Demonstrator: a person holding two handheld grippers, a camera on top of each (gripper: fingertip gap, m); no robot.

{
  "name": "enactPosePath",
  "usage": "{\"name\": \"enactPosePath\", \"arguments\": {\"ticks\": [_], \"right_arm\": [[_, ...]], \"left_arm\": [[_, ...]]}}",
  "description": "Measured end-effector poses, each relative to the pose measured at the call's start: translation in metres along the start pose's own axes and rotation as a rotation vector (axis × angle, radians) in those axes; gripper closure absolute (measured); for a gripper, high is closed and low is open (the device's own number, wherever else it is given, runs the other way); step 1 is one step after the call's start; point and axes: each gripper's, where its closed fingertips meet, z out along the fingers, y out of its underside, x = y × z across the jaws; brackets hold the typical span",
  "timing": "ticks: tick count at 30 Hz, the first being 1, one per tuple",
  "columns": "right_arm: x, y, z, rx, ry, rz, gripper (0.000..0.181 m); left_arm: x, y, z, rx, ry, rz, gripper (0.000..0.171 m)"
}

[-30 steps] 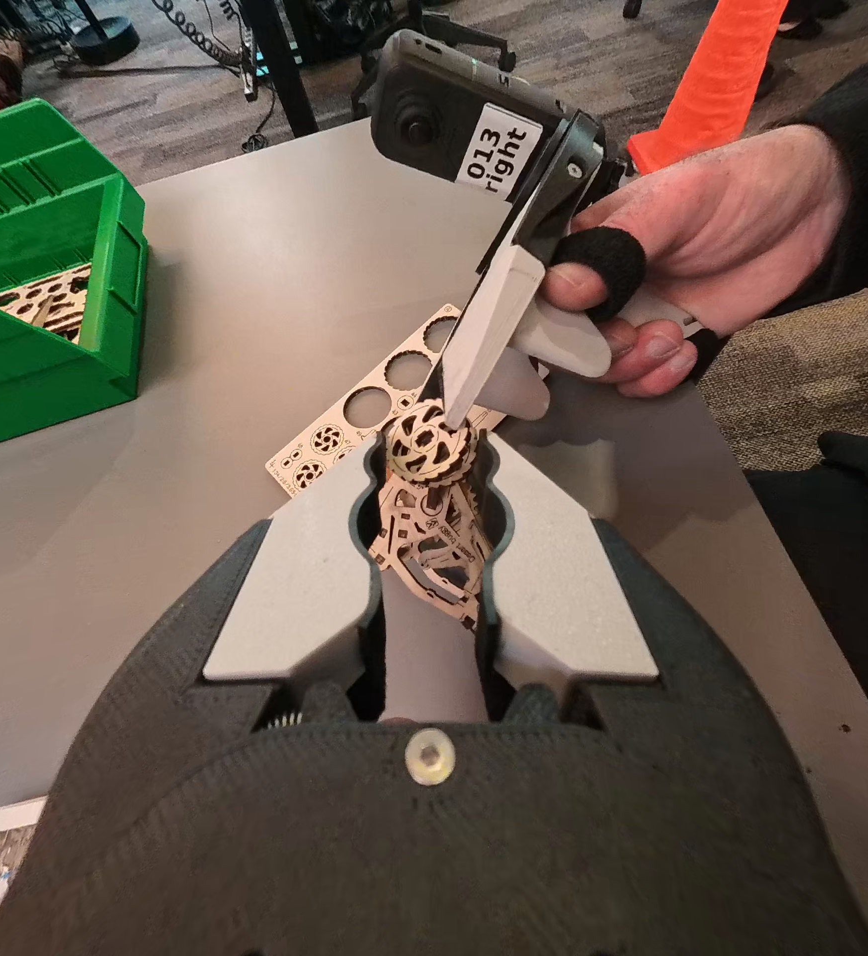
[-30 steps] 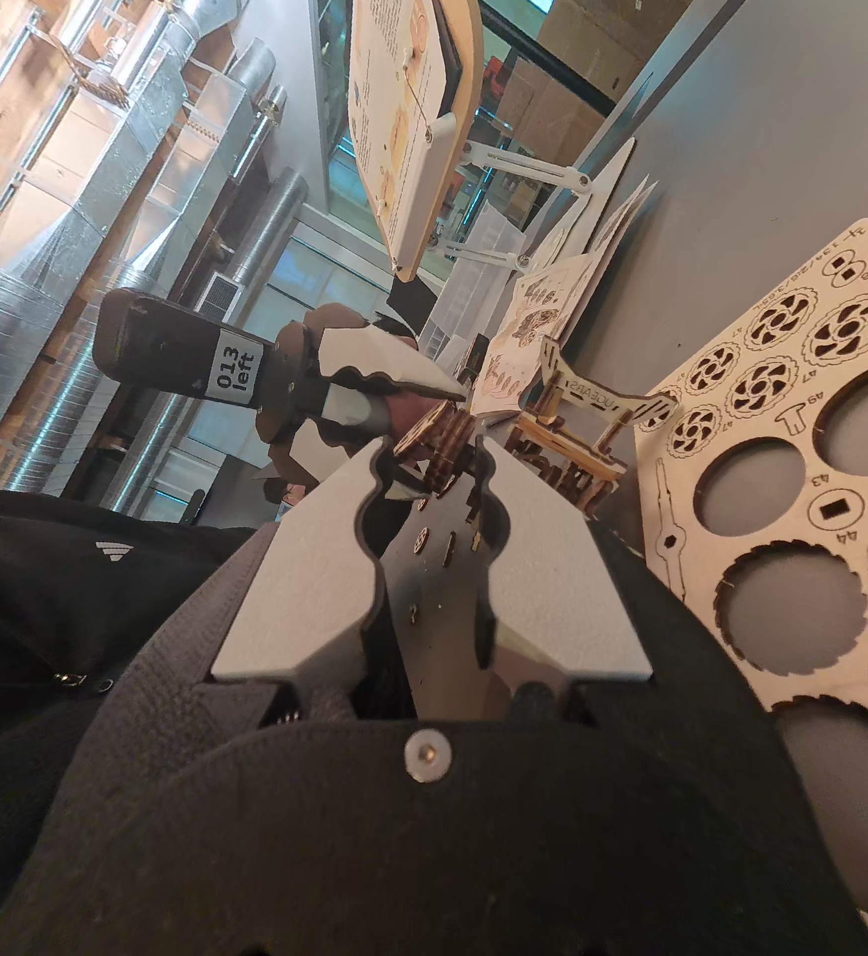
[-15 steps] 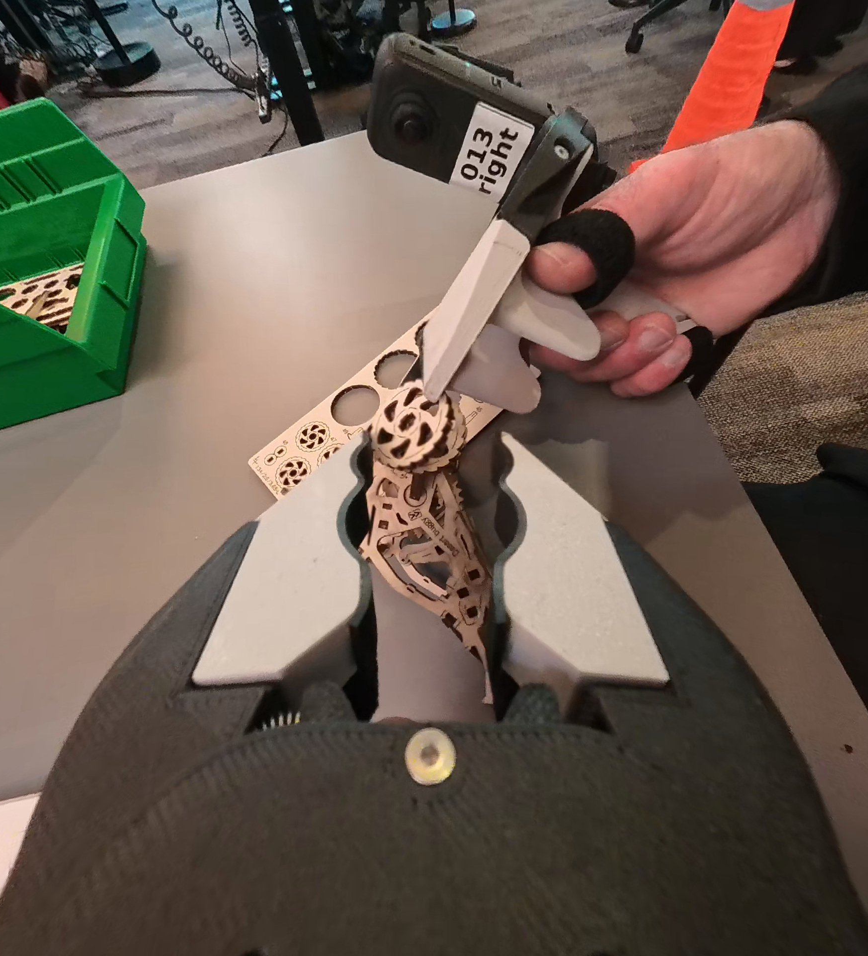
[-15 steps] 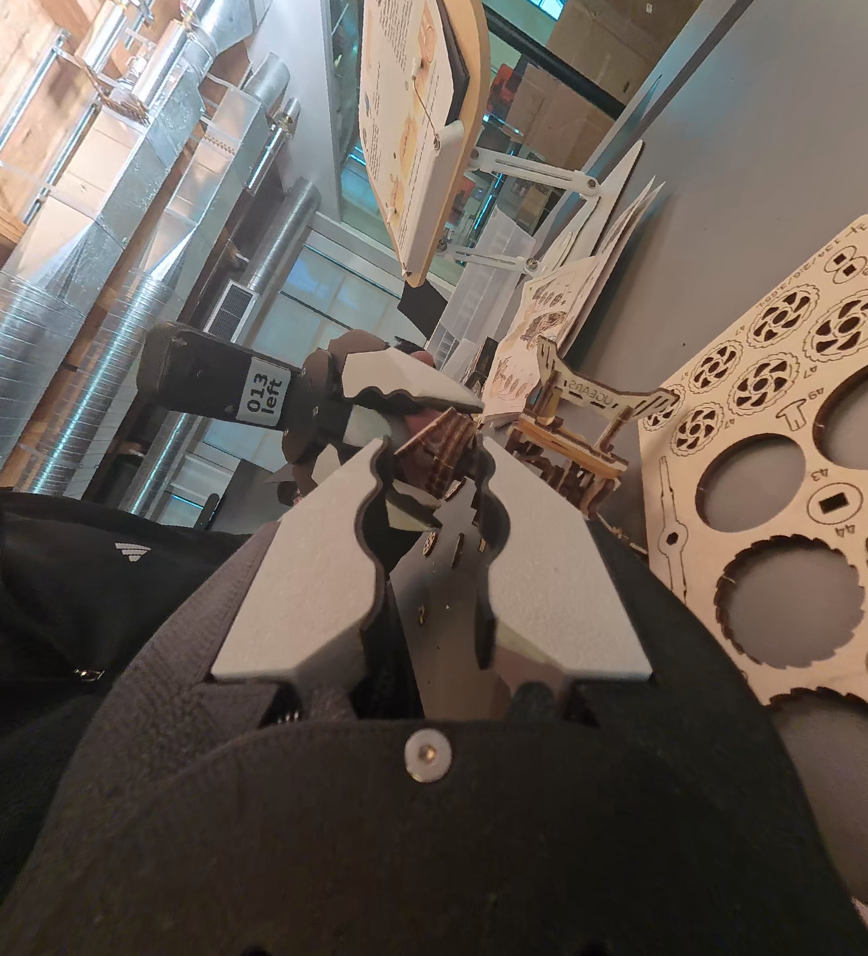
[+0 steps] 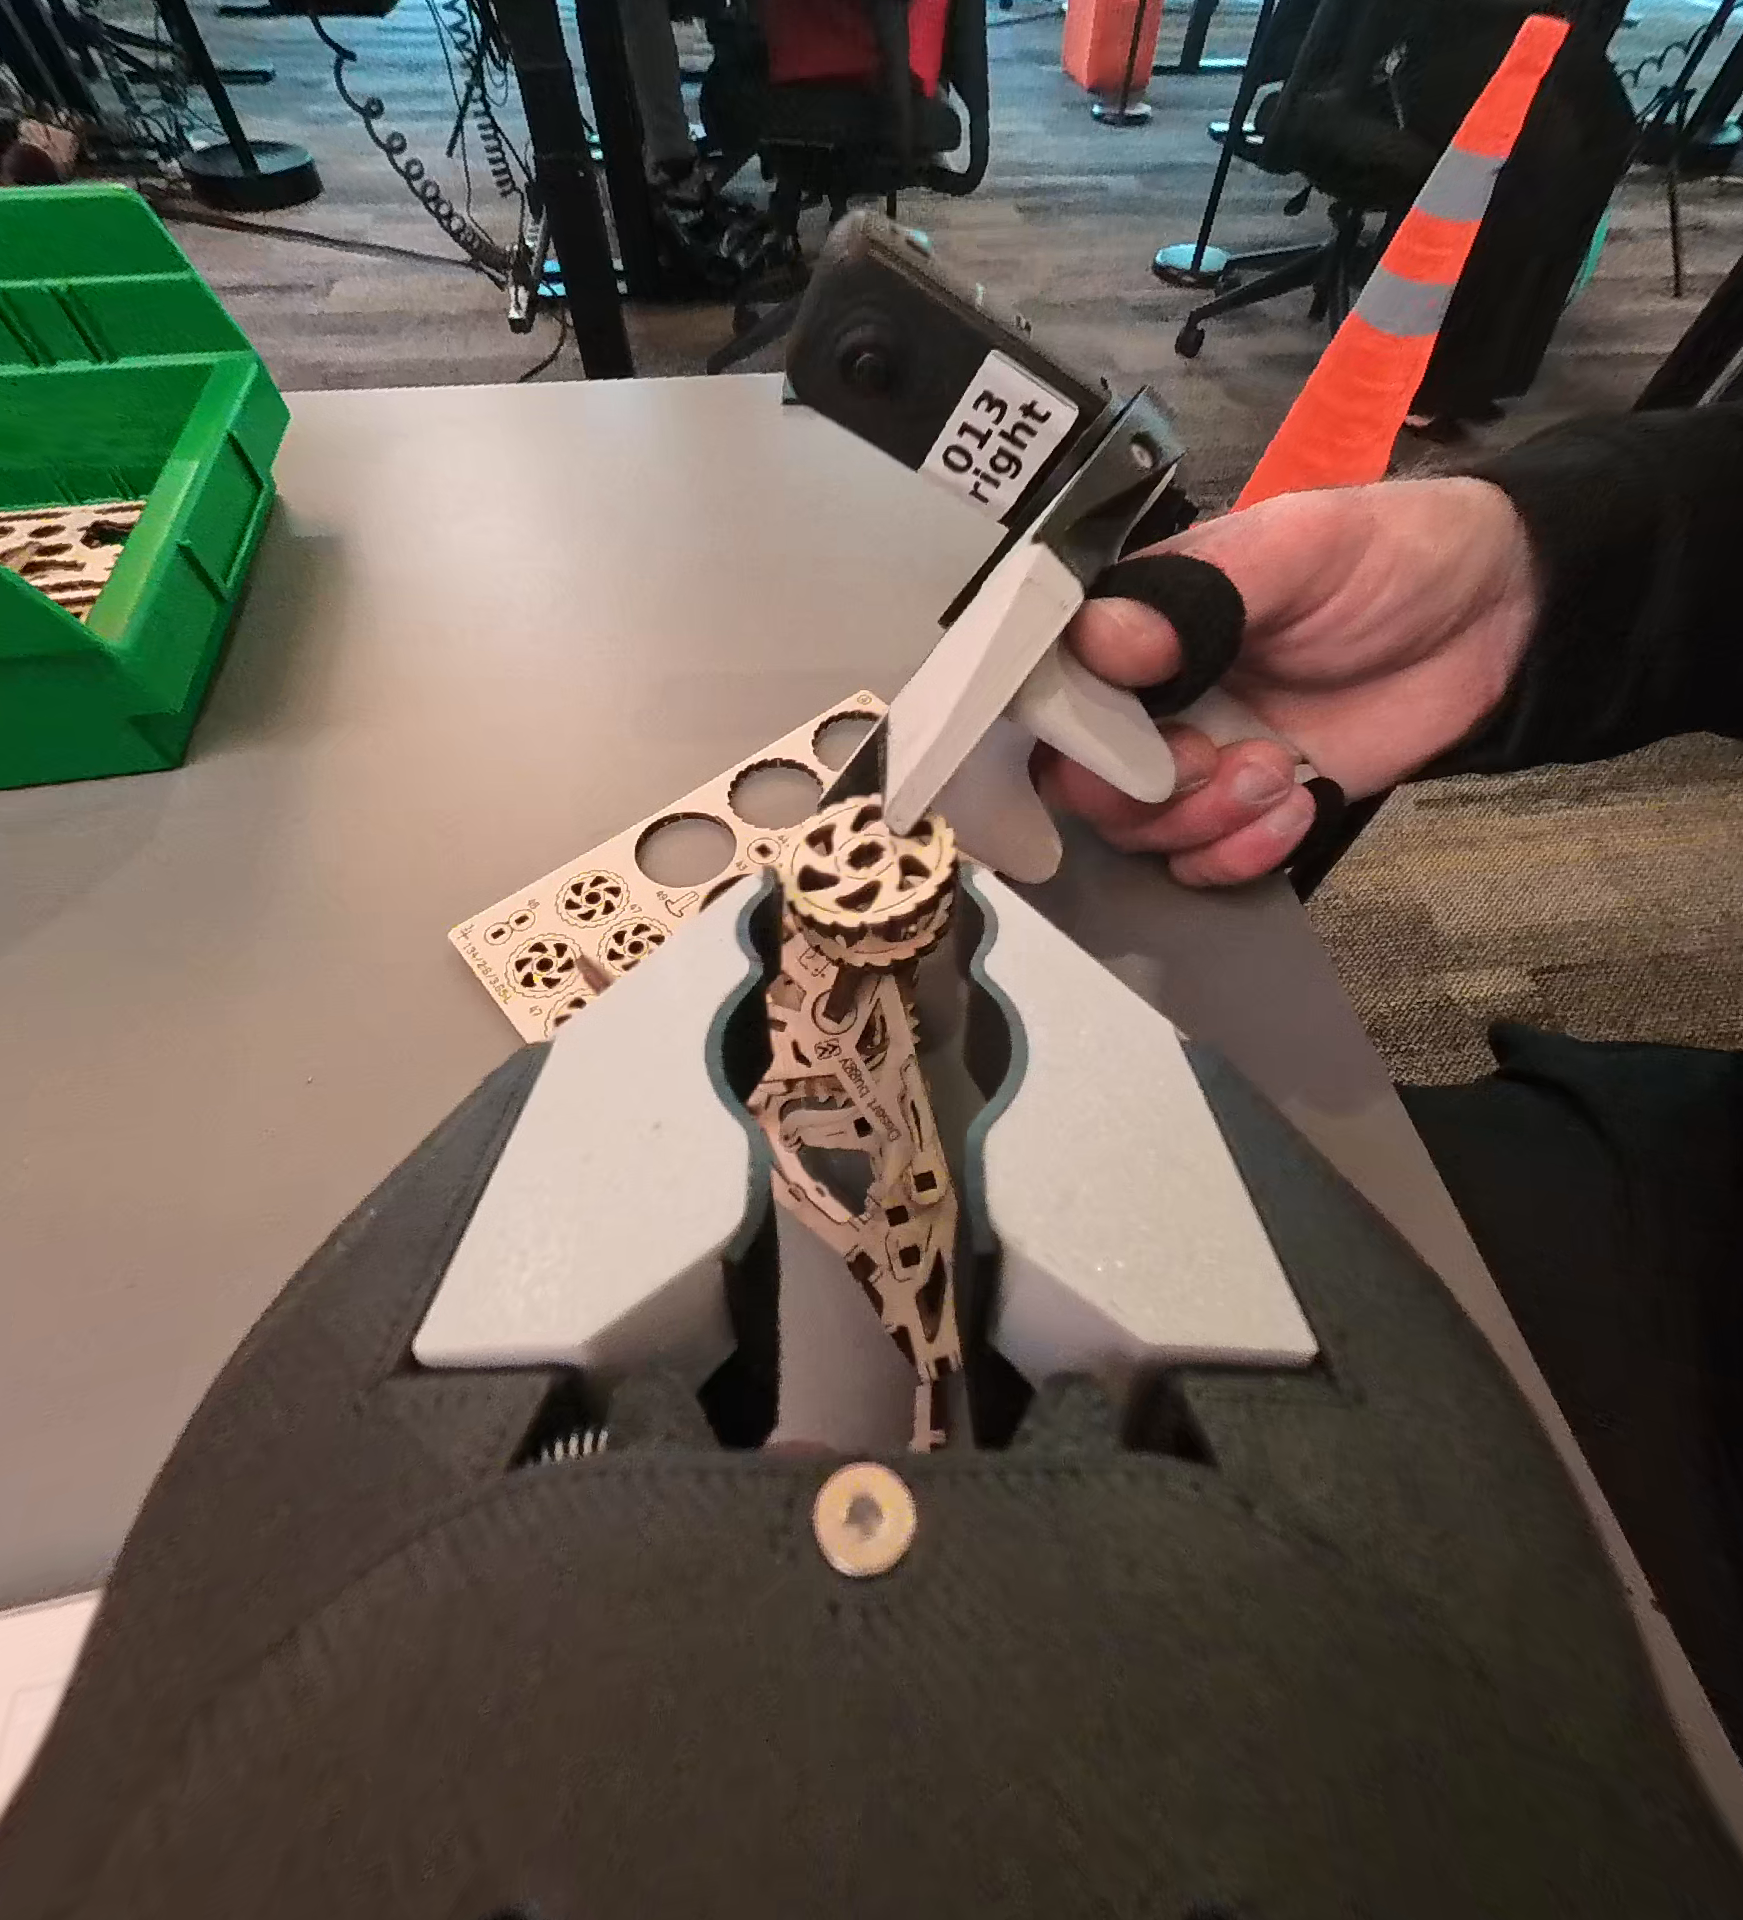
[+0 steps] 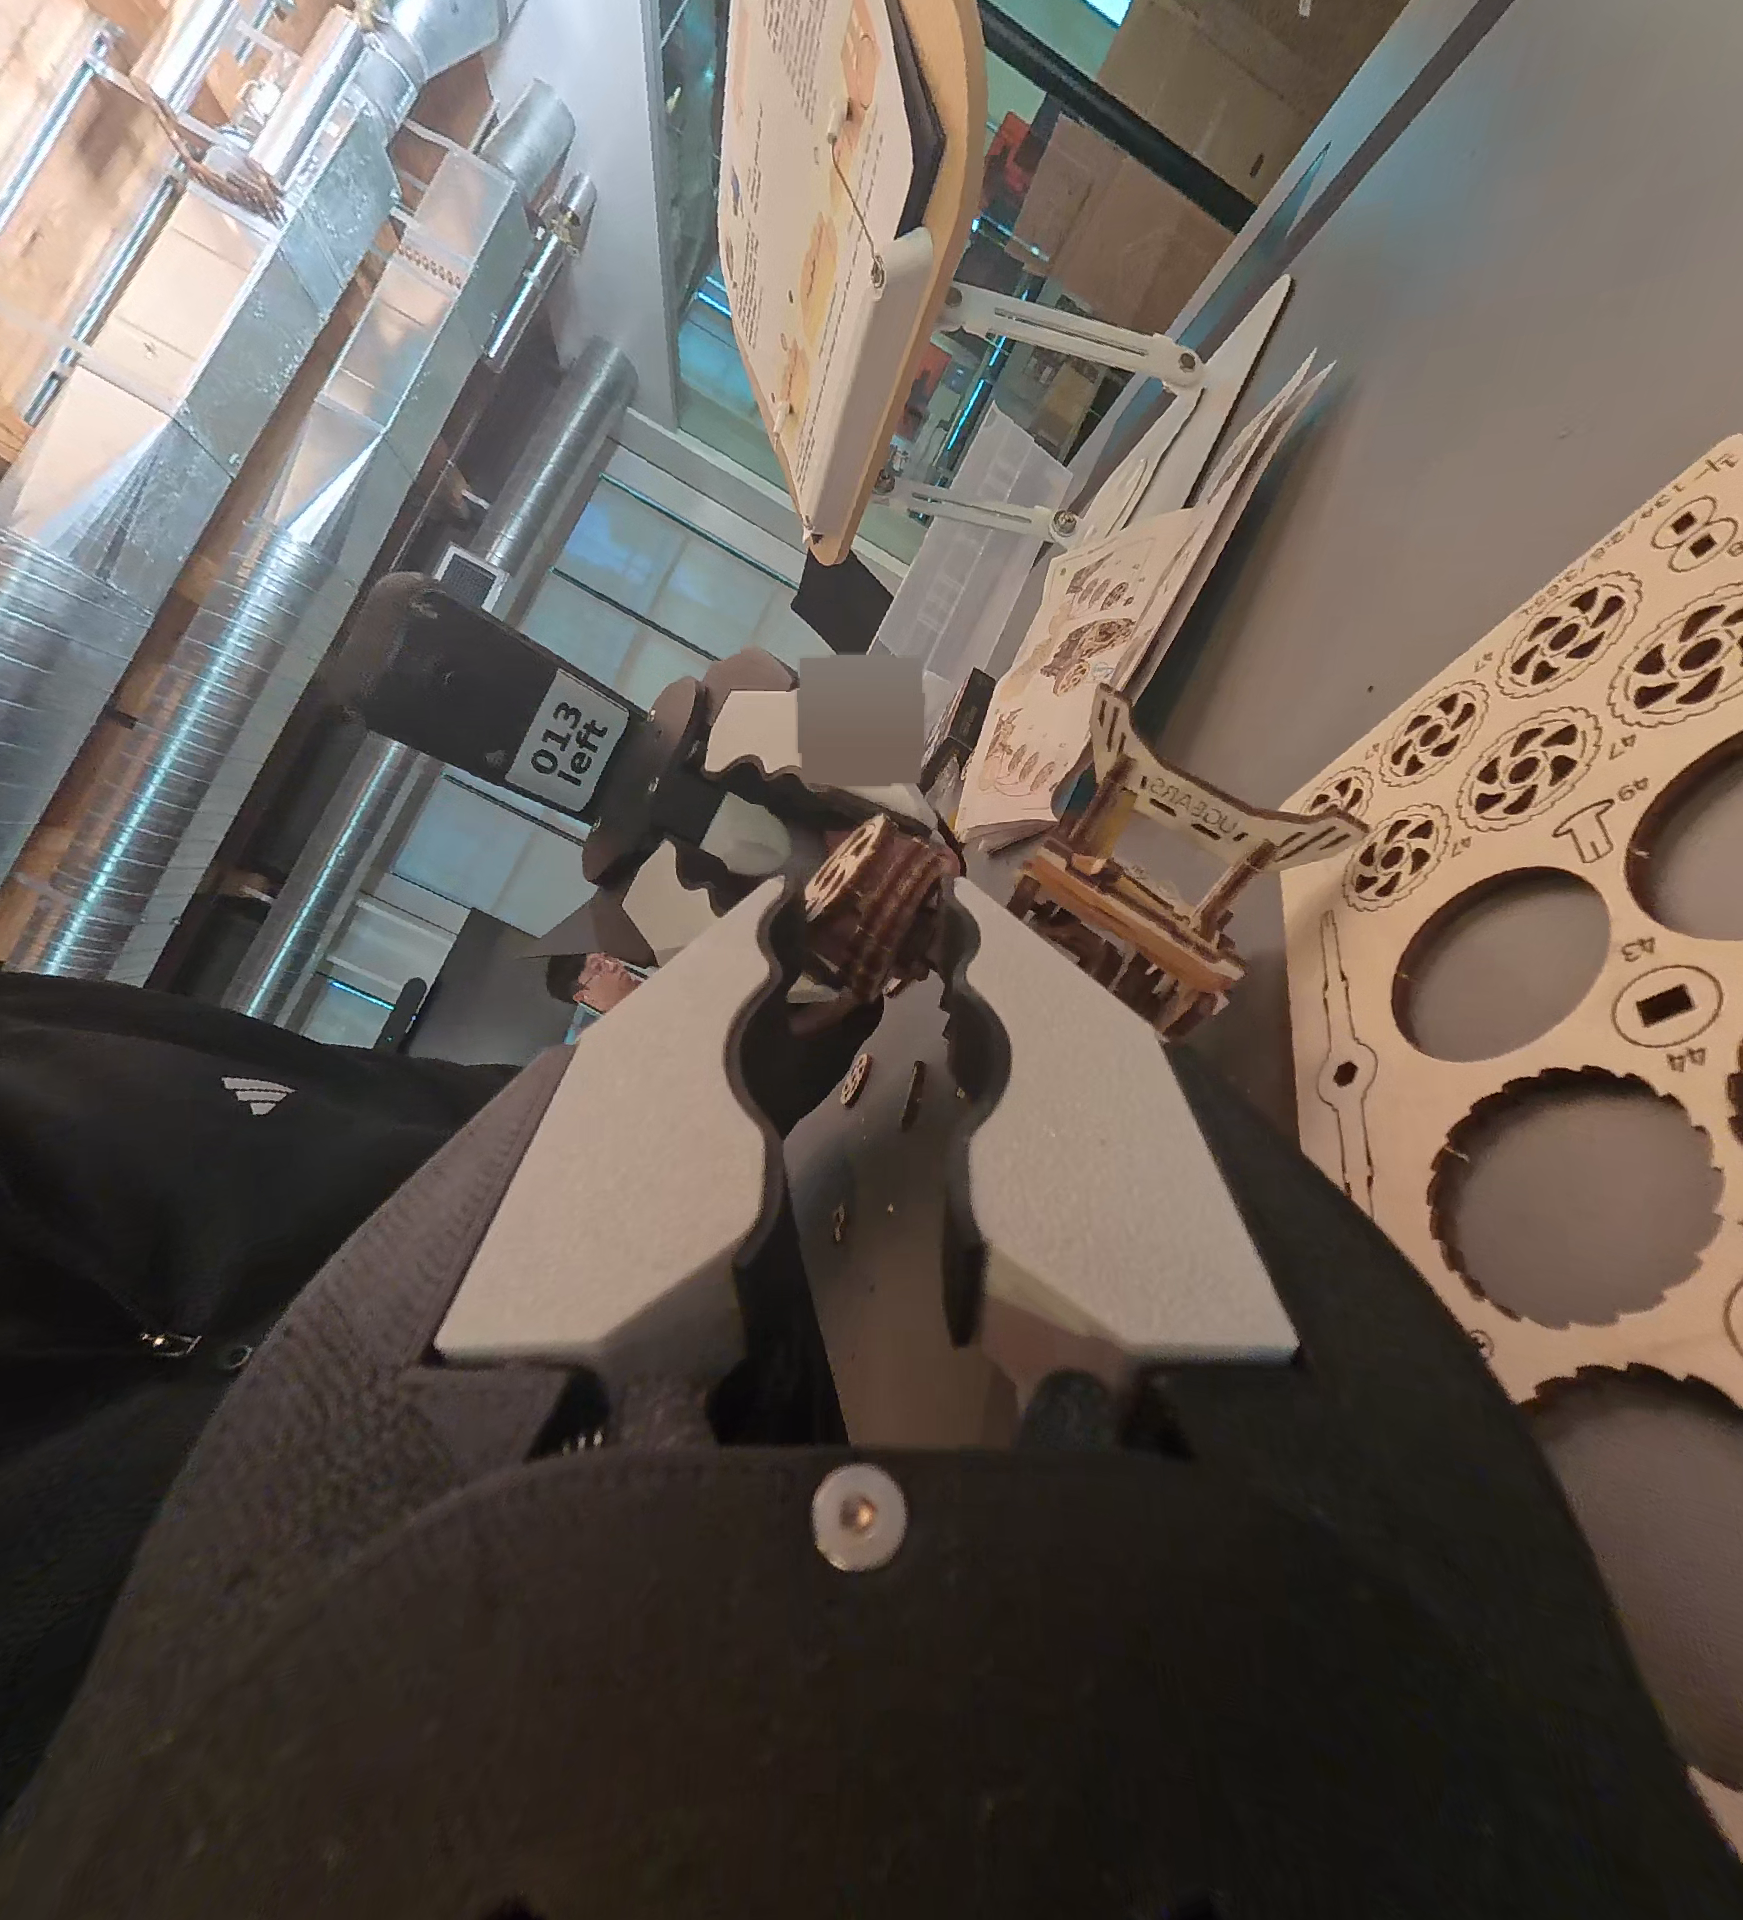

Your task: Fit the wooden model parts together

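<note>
Lifted a little higher above the desk (image 5: 555, 623) than a second ago, the left gripper (image 5: 862, 914) stays clamped on the wooden frame piece (image 5: 872, 1132). At the piece's tip, the right gripper (image 6: 872, 935) pinches the toothed wooden wheel (image 5: 869, 868), with the punched parts sheet (image 5: 638, 914) lying beneath.

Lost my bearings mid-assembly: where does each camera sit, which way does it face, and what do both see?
Left wrist view: on the left gripper, facing across the grey table; shows its fingers, the right hand.
Right wrist view: on the right gripper, tilted, facing the left gripper; shows a dark sleeve.
Shared: wooden wheel, parts sheet.
</note>
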Motion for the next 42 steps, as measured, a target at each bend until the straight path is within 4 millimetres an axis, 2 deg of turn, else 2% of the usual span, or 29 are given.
{"name": "enactPosePath", "arguments": {"ticks": [6,14,18,35,38,42], "right_arm": [[-0.001,0.002,0.000,-0.018,0.032,-0.053,0.154],[-0.002,0.003,0.000,-0.096,0.206,-0.323,0.135],[0.001,0.005,0.003,-0.140,0.268,-0.402,0.132],[0.005,-0.002,-0.009,-0.050,0.162,-0.232,0.160],[0.005,-0.002,-0.009,-0.048,0.159,-0.227,0.160],[0.005,-0.003,-0.009,-0.044,0.153,-0.215,0.161]], "left_arm": [[-0.001,-0.001,0.000,0.027,0.004,-0.013,0.142],[-0.002,0.003,0.003,0.023,-0.007,0.024,0.142],[-0.003,0.004,0.006,0.007,-0.022,0.054,0.142],[0.000,0.002,0.014,-0.034,-0.010,0.084,0.138],[-0.003,0.006,0.015,-0.059,-0.022,0.067,0.130],[-0.006,-0.001,0.003,-0.030,-0.090,0.084,0.127]]}}
